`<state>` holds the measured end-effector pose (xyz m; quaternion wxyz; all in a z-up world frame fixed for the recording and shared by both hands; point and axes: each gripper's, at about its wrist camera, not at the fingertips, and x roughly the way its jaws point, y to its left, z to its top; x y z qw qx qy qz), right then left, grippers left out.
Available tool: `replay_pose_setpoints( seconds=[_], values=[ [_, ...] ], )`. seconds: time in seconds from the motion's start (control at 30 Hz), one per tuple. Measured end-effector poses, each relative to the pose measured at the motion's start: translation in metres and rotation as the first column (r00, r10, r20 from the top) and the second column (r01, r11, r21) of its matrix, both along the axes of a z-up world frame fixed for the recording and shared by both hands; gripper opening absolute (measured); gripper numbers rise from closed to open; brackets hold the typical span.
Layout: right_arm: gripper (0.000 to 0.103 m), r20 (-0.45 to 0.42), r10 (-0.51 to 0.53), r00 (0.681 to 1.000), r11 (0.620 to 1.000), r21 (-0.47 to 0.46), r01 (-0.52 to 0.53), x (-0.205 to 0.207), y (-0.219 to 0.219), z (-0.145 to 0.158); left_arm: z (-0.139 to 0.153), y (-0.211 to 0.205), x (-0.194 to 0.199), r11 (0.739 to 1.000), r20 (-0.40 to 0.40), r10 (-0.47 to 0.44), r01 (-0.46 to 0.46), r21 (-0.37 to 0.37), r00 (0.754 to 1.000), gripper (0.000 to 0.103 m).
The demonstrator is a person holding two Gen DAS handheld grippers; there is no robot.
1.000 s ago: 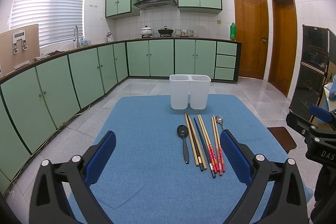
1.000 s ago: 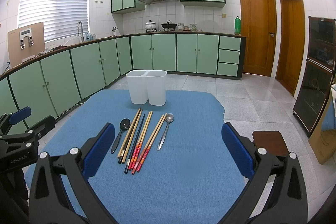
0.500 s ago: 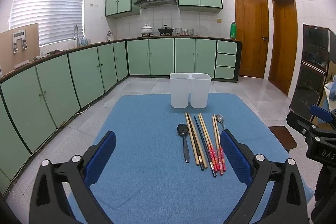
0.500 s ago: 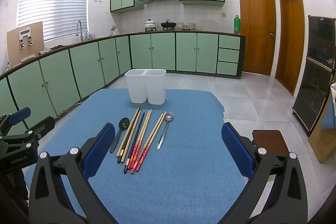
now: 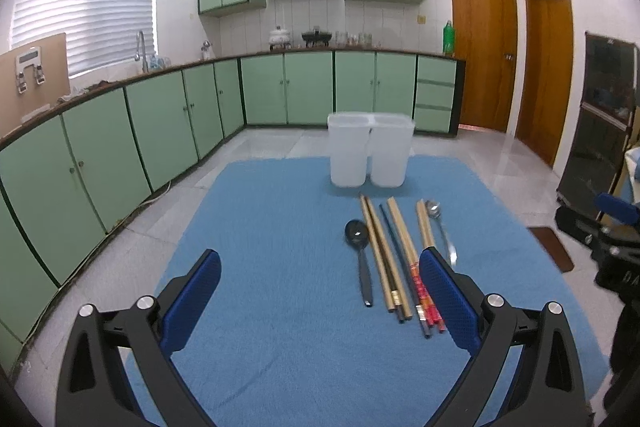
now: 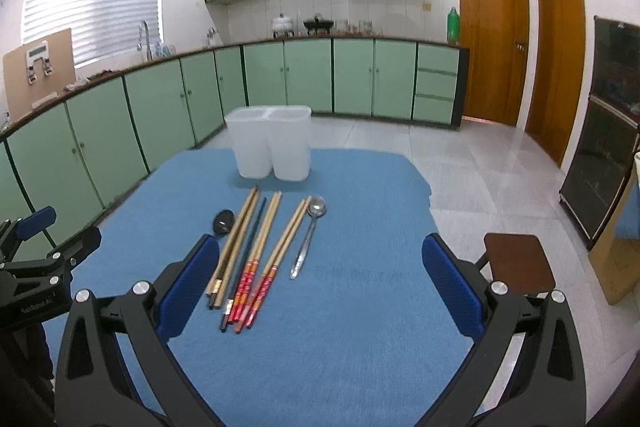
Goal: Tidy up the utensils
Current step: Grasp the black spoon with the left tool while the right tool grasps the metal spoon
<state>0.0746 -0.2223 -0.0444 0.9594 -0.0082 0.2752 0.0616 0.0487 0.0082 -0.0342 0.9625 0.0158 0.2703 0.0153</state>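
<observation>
Several chopsticks (image 5: 394, 255) lie side by side on the blue mat (image 5: 280, 247), with a black spoon (image 5: 360, 259) on their left and a metal spoon (image 5: 440, 227) on their right. A white two-compartment holder (image 5: 370, 155) stands upright behind them. The same things show in the right wrist view: chopsticks (image 6: 256, 251), black spoon (image 6: 223, 221), metal spoon (image 6: 310, 235), holder (image 6: 270, 147). My left gripper (image 5: 320, 301) is open and empty, above the mat, left of the utensils. My right gripper (image 6: 320, 287) is open and empty, right of them.
The blue mat (image 6: 360, 307) covers a table whose far and right edges drop to a tiled floor. A brown stool (image 6: 516, 259) stands at the right. Green kitchen cabinets (image 5: 160, 115) run along the left and back.
Both grippers have moved slightly forward and down toward the utensils. Both stay open. The utensils and holder have not moved.
</observation>
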Motion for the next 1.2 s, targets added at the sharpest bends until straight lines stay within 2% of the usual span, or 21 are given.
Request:
replay_pose_setpoints(
  seconds=[0.07,0.17,0.37,0.5,0.67,0.8,0.97,1.13,1.2],
  values=[
    [0.098,-0.042,-0.007,0.999,1.0,-0.018,0.006,0.024,0.0,-0.01,-0.011,0.003,0.023,1.0,-0.035,0.013,-0.012,0.02,0.999,0.097],
    [0.098,-0.114,-0.011,0.993,1.0,0.005,0.012,0.064,-0.003,-0.026,-0.031,0.008,0.063,0.998,-0.09,0.033,-0.028,0.047,0.995,0.097],
    [0.094,-0.227,-0.002,0.974,1.0,0.001,0.003,0.141,0.005,-0.062,-0.059,0.013,0.121,0.999,-0.188,0.037,-0.033,0.025,0.981,0.097],
    [0.077,-0.323,0.036,0.946,0.999,0.027,-0.028,0.177,0.013,-0.087,-0.074,0.013,0.149,0.999,-0.242,0.032,-0.032,0.005,0.97,0.097],
    [0.066,-0.406,0.035,0.913,0.999,0.021,-0.029,0.209,0.015,-0.114,-0.091,0.01,0.167,1.0,-0.293,0.008,-0.014,-0.017,0.956,0.097],
    [0.063,-0.4,0.036,0.916,0.999,0.0,-0.04,0.217,0.017,-0.119,-0.101,0.004,0.175,1.0,-0.314,-0.005,-0.001,-0.018,0.949,0.097],
    [0.052,-0.388,0.043,0.921,0.998,-0.026,-0.058,0.221,0.024,-0.121,-0.106,-0.001,0.182,0.999,-0.333,-0.024,0.015,-0.029,0.942,0.097],
    [0.03,-0.371,0.078,0.925,0.993,-0.052,-0.105,0.221,0.033,-0.121,-0.108,-0.007,0.189,0.999,-0.349,-0.036,0.029,-0.026,0.937,0.097],
    [0.028,-0.373,0.09,0.924,0.991,-0.059,-0.12,0.22,0.035,-0.12,-0.11,-0.009,0.195,0.999,-0.36,-0.038,0.03,-0.027,0.932,0.097]
  ],
)
